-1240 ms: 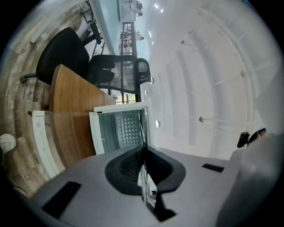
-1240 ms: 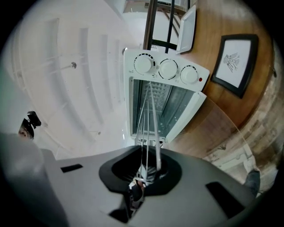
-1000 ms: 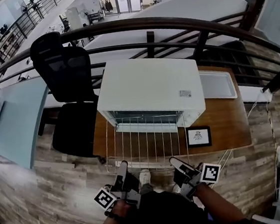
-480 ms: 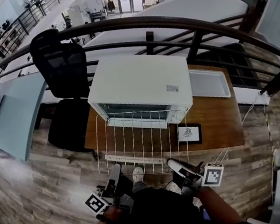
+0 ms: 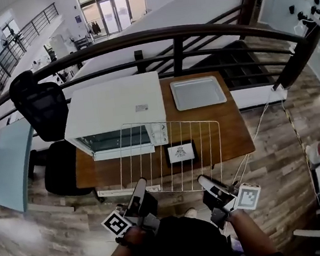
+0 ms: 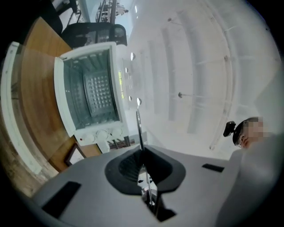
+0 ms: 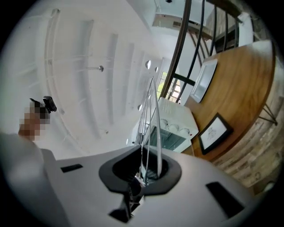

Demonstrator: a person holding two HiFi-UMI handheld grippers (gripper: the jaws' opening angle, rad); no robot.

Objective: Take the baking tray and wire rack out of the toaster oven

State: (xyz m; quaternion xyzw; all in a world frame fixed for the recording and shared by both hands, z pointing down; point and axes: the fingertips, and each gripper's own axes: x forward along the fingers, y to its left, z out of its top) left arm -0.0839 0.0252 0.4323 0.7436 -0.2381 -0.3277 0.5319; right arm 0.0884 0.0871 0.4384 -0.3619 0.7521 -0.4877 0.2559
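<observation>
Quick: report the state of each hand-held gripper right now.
Left hand-held gripper: shut on the rack.
Right hand-held gripper: shut on the rack.

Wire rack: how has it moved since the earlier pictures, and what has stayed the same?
The metal wire rack has come fully out of the white toaster oven, toward the person and rightward, and hangs over the wooden table. Unchanged: left gripper and right gripper shut on its near edge; silver baking tray beside the oven.
</observation>
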